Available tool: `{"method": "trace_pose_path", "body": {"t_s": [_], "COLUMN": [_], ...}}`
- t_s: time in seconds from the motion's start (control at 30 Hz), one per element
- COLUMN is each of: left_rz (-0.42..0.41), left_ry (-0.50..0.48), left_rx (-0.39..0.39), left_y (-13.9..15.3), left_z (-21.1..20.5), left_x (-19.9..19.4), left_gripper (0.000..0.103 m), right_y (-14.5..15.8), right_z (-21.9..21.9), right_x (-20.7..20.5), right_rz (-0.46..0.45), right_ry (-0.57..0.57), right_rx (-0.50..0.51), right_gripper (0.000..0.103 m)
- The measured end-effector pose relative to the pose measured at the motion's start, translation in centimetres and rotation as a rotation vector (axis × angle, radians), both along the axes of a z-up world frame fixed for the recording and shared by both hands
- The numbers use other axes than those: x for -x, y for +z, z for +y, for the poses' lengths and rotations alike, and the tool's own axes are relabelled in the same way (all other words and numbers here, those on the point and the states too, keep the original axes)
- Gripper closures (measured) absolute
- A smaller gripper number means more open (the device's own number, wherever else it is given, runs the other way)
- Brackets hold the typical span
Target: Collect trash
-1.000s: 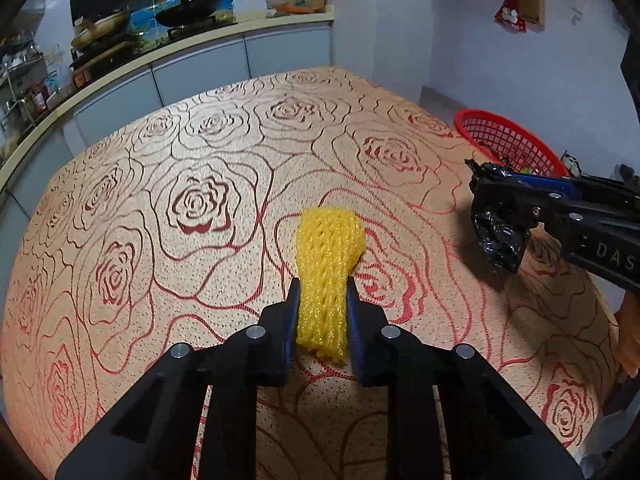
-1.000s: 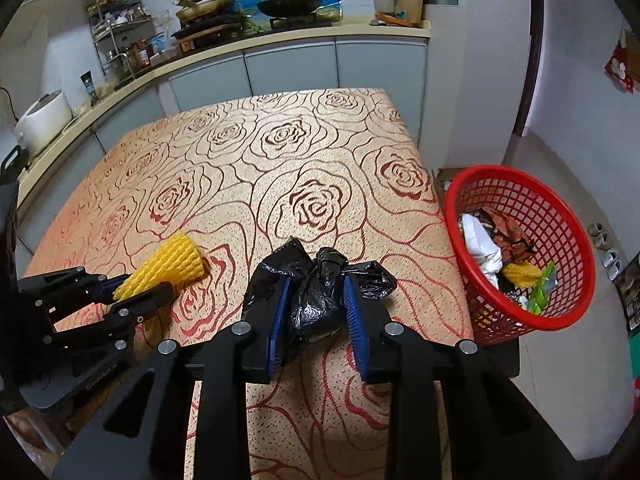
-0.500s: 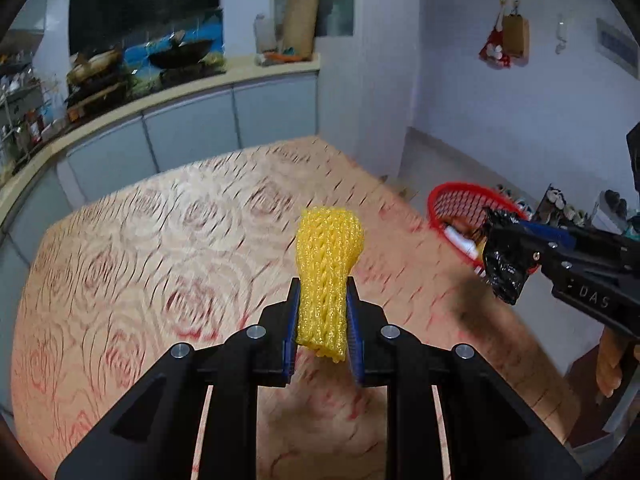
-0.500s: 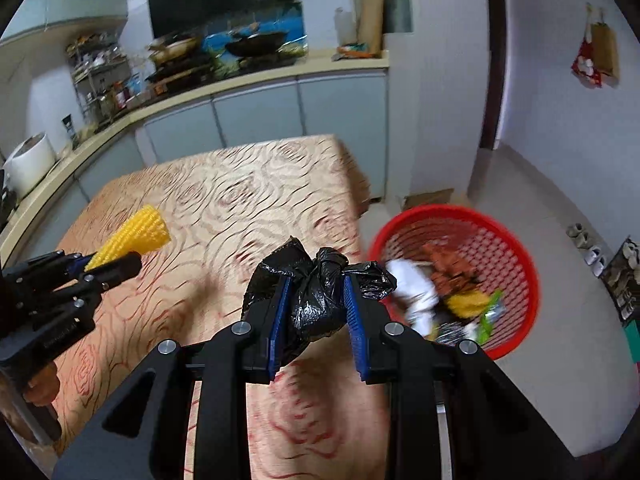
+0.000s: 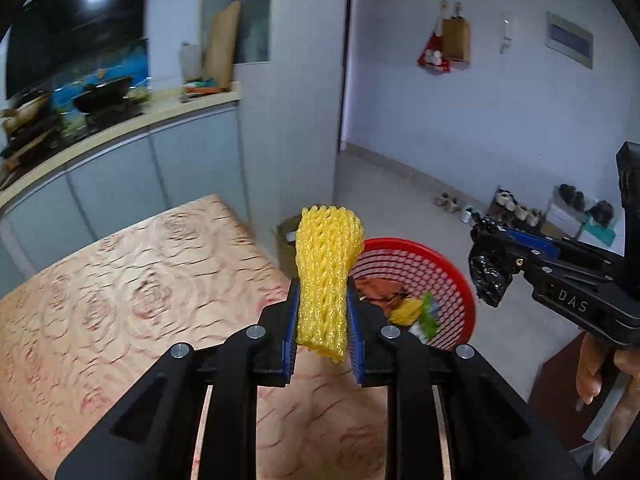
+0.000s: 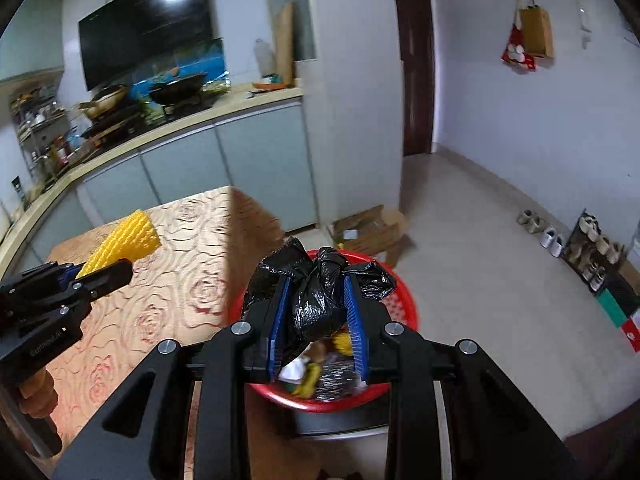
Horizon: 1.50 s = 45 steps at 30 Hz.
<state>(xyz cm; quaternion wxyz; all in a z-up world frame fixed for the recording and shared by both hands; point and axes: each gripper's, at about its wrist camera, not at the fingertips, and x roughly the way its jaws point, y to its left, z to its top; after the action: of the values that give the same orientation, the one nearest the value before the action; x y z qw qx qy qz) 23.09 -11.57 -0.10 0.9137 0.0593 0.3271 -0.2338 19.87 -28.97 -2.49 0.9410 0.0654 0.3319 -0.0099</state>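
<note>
We've got the left gripper (image 5: 322, 334) pinching the light, squashy yellow foam net (image 5: 326, 276) mid-length; the right gripper (image 6: 318, 322) clamps the crumpled black bag (image 6: 316, 300) over the red basket (image 6: 404, 312).

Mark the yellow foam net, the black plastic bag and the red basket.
yellow foam net (image 5: 326, 276), left wrist view, middle of its mesh.
black plastic bag (image 6: 316, 304), right wrist view, crumpled middle.
red basket (image 5: 448, 268), left wrist view, far rim.
</note>
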Motion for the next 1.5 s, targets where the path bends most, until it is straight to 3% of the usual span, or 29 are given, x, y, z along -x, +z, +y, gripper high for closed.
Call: {"method": "trace_pose_path", "body": {"t_s": [0.47, 0.57, 0.63, 0.77, 1.13, 1.5], "left_rz": [0.144, 0.157, 0.159, 0.147, 0.103, -0.014], "left_ry": [-0.104, -0.116, -0.120, -0.118, -0.061, 0.021], "left_rx": [-0.024, -0.022, -0.019, -0.028, -0.014, -0.020], "left_y": [-6.4, -7.2, -7.5, -7.4, -5.6, -2.0], "left_z": [-5.9, -6.3, -6.4, -6.3, -3.4, -0.8], "left_x": [-4.3, -4.6, -4.7, -4.8, -3.9, 0.1], "left_gripper": [0.083, 0.075, 0.064, 0.055, 0.033, 0.017], "right_y": [-5.1, -5.5, -5.9, -6.0, -4.4, -1.3], "right_z": [-2.3, -2.3, -2.3, -2.3, -2.0, -0.3], "right_x": [-3.5, -4.0, -4.5, -4.7, -3.7, 0.0], "right_rz": [0.127, 0.134, 0.146, 0.144, 0.104, 0.004], "right_ry": [-0.013, -0.005, 0.009, 0.022, 0.025, -0.023], "right_rx": [-0.013, -0.018, -0.033, -0.061, -0.072, -0.079], "right_gripper": [0.076, 0.074, 0.072, 0.060, 0.058, 0.023]}}
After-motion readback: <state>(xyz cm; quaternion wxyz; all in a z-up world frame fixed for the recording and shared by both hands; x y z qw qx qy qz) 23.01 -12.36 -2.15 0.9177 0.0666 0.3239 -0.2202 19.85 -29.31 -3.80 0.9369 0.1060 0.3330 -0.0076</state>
